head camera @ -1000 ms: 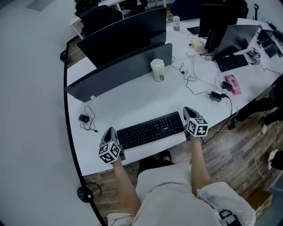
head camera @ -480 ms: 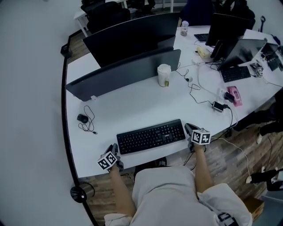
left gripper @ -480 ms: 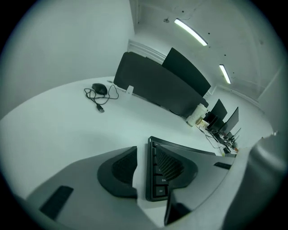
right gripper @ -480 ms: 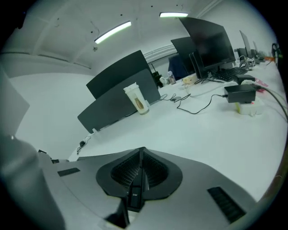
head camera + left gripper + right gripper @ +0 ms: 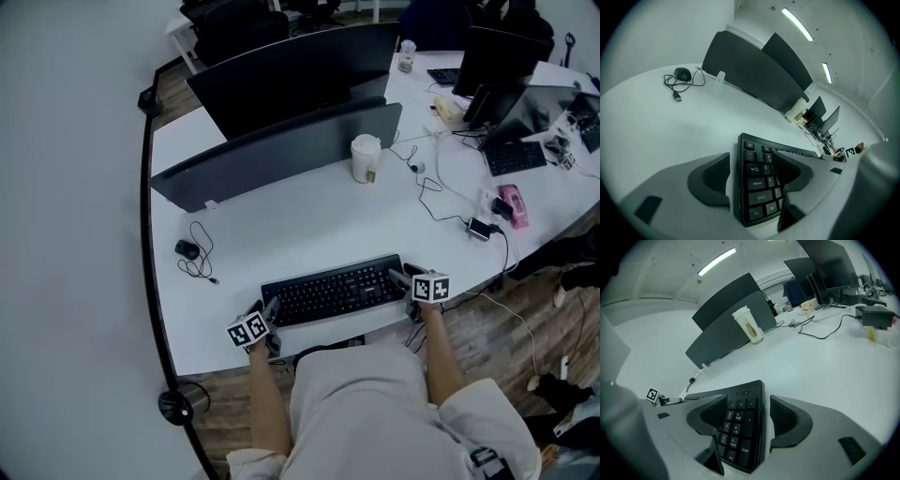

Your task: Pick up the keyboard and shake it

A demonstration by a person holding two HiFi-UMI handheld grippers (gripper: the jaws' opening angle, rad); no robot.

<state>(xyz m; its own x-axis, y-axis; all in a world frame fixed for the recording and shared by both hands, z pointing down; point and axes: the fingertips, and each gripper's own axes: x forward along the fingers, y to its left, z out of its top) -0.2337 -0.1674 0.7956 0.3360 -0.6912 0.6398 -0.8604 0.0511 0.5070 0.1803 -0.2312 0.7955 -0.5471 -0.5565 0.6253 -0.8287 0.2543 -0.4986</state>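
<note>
The black keyboard [image 5: 333, 291] lies flat on the white desk [image 5: 281, 225] near its front edge. My left gripper [image 5: 270, 314] sits at its left end and my right gripper [image 5: 401, 278] at its right end. In the left gripper view the keyboard [image 5: 759, 183] end lies between the spread jaws of the left gripper [image 5: 750, 174]; one pad stands clear of its edge. In the right gripper view the number-pad end of the keyboard [image 5: 738, 427] lies between the jaws of the right gripper [image 5: 745, 417], a gap showing beside it. Both pairs of jaws have just been opening.
A black mouse [image 5: 186, 249] with a coiled cable lies at the left. A white cup [image 5: 365, 157] stands by the dark partition panel [image 5: 281, 150]. Cables, a power adapter [image 5: 480, 228], a pink item [image 5: 513, 204] and another keyboard [image 5: 514, 157] lie at the right.
Both grippers have come down toward the desk's front edge with the keyboard between them. Their jaws, shut on its ends a second ago, now stand apart, and the keyboard rests on the desk.
</note>
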